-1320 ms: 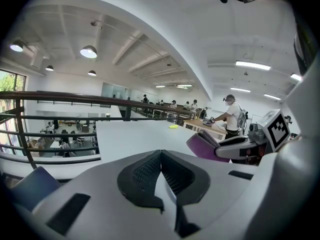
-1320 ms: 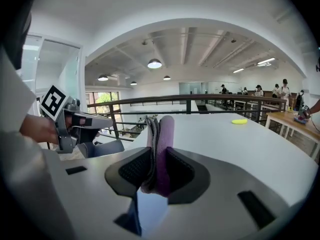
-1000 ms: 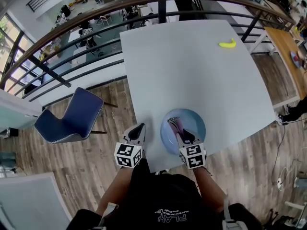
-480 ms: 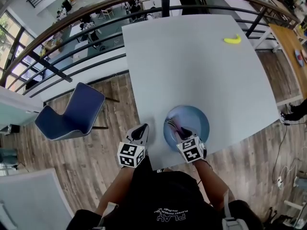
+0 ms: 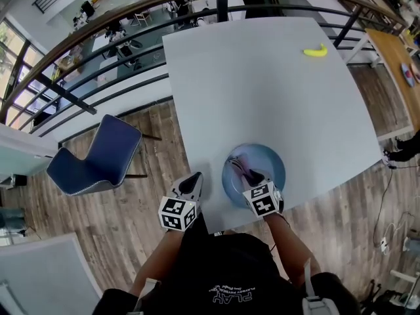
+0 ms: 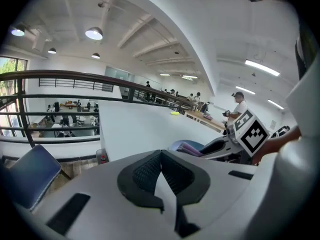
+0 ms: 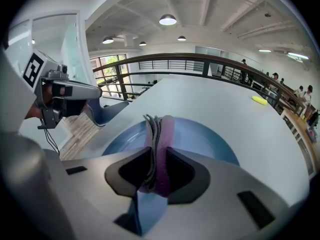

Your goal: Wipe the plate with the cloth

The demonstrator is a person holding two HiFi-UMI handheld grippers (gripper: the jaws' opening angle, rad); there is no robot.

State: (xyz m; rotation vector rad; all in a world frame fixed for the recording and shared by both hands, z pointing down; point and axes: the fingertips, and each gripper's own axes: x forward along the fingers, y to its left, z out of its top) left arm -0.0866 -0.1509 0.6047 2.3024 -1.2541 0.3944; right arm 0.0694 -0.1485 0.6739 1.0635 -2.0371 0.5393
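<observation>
Cloth: purple-grey, folded, pinched upright in right gripper, over blue plate at near edge of table. Left gripper: jaws together, empty, just left of plate. Banana far right; chair left.

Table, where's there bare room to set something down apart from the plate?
The table is bare from the plate up to the banana near the far right corner, and all across the far left. Crowded only at the near edge: plate, right gripper holding the cloth, left gripper beside it.
</observation>
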